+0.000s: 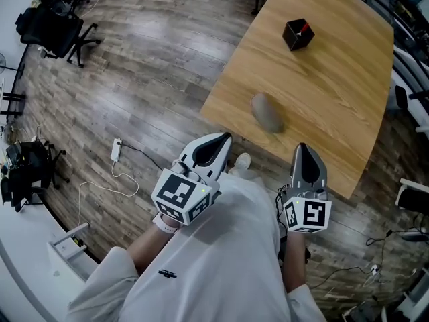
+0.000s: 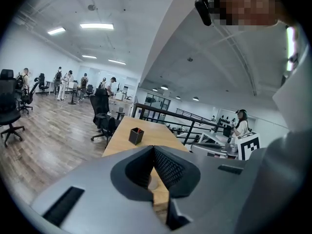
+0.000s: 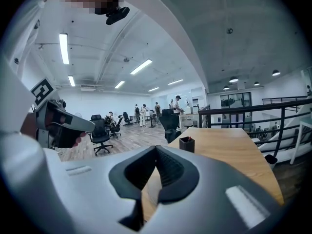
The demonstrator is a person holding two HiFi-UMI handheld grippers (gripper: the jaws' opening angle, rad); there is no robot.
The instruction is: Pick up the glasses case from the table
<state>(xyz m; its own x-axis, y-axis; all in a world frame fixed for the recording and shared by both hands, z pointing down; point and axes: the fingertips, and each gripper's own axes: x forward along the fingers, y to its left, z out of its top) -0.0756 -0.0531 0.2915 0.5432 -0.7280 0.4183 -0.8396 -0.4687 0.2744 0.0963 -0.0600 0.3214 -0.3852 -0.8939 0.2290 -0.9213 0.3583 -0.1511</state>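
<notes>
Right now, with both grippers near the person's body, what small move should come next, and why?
Probably reach the right gripper forward toward the glasses case on the table while opening its jaws. Both it and the left gripper are shut, empty, and short of the case, which lies untouched near the table's edge.

We see a light wooden tabletop (image 1: 335, 92) carrying two things, well apart. A grey oval glasses case (image 1: 267, 112) lies close to its near edge, toward the left corner. A small black open box (image 1: 298, 34), something red inside, stands toward the far end.
</notes>
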